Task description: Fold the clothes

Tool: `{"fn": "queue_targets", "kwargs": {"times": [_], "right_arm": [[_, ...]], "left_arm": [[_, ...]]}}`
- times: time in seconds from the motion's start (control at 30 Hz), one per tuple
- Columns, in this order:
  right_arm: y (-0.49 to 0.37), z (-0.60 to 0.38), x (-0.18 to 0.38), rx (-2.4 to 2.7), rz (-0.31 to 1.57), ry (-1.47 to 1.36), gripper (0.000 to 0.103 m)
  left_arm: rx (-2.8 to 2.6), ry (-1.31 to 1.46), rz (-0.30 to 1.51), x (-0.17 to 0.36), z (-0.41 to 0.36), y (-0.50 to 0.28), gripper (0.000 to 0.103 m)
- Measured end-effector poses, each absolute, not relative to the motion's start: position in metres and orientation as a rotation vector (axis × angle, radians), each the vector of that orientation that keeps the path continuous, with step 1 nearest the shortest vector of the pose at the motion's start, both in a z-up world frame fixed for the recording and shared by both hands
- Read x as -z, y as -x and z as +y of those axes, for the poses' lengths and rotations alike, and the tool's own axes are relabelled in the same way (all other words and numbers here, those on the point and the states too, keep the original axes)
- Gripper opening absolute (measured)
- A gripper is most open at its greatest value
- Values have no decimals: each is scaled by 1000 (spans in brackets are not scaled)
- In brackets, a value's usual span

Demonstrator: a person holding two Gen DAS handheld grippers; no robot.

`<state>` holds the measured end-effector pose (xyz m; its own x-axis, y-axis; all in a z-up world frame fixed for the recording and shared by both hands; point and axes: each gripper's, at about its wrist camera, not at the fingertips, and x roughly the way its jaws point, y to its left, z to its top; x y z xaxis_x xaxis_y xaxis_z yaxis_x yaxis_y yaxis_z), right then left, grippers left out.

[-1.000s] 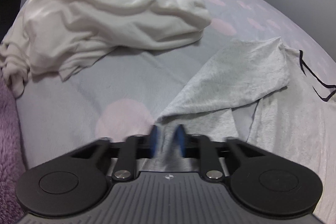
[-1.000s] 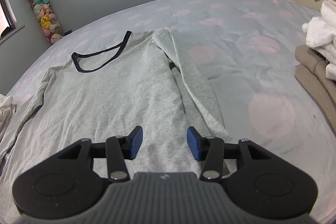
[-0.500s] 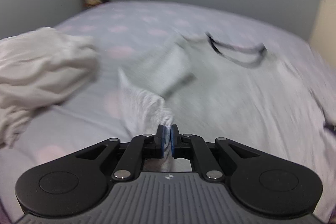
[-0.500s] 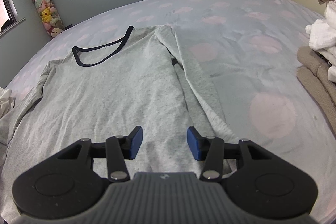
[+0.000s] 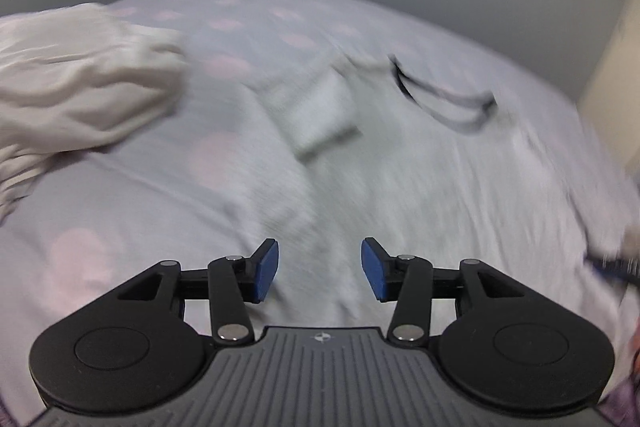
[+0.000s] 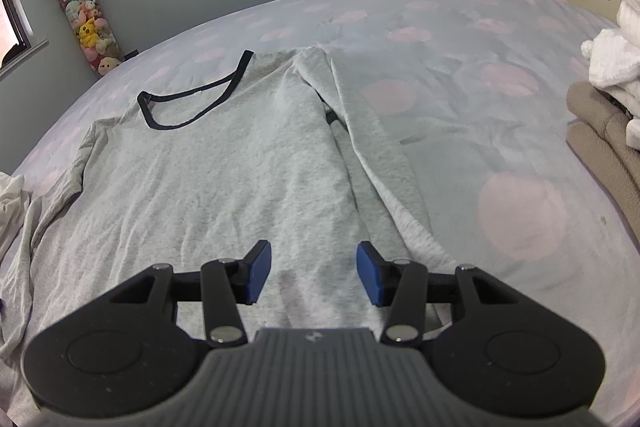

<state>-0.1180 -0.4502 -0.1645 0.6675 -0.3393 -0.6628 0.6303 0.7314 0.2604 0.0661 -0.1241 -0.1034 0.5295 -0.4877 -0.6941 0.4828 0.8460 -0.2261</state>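
The grey shirt lies flat on the bed. One long sleeve is folded in along its side. The other sleeve lies loose by the white clothes, so most folding is left. The left gripper has just opened its jaws about halfway, with nothing between them. The right gripper hangs half open and empty over the bottom of the shirt.

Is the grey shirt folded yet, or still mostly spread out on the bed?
Mostly spread. The grey shirt lies flat on the bed, collar showing; only its right sleeve is folded in along the body.
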Motion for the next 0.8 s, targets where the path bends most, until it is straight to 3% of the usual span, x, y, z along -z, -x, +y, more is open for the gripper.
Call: {"fn": "queue_targets", "kwargs": {"times": [0.23,0.53,0.57,0.6,0.63,0.8], "right_arm": [[119,-452,165,569,618,-516,51],[120,-452,164,570,616,-519,51],[120,-452,164,570,613,-520,51],[120,-452,164,569,611,-520,51],[120,-452,164,569,609,-520,51],[118,-450,165,565,623,-509,54]], "left_arm": [[368,255,924,114,-55,-97,44],[459,300,1039,135,-74,-94,42],[455,286,1054,139,-77,-93,29],[452,267,1062,142,-80,-93,8],[450,253,1058,143,-81,-93,3],[427,228,925,115,-80,-92,1]]}}
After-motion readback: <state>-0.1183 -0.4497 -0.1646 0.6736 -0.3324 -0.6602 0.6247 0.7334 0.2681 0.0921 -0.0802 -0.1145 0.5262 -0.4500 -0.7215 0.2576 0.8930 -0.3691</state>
